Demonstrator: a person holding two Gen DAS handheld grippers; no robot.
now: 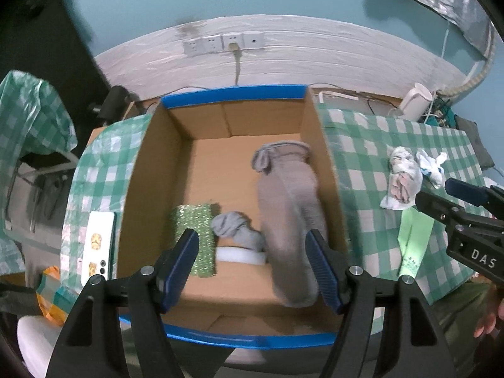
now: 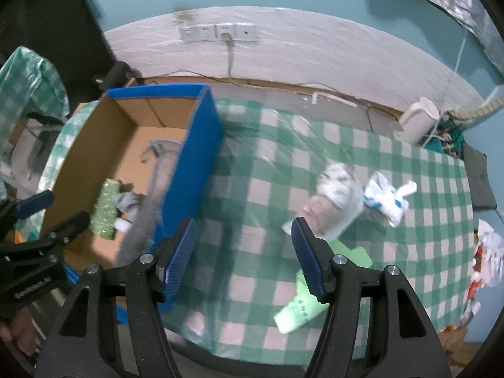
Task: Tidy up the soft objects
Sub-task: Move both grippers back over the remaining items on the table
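In the left wrist view, the left gripper (image 1: 253, 260) hangs over the brown cardboard box with blue edges (image 1: 234, 95), its jaws apart and empty. Inside the box lie a long grey cloth (image 1: 288, 208), a small grey sock (image 1: 234, 227) and a sparkly green pad (image 1: 197, 230).

In the right wrist view, the right gripper (image 2: 242, 252) is apart and empty over the green checked counter (image 2: 409, 220). A white crumpled cloth (image 2: 338, 195) and a white-and-blue cloth (image 2: 387, 198) lie far right.
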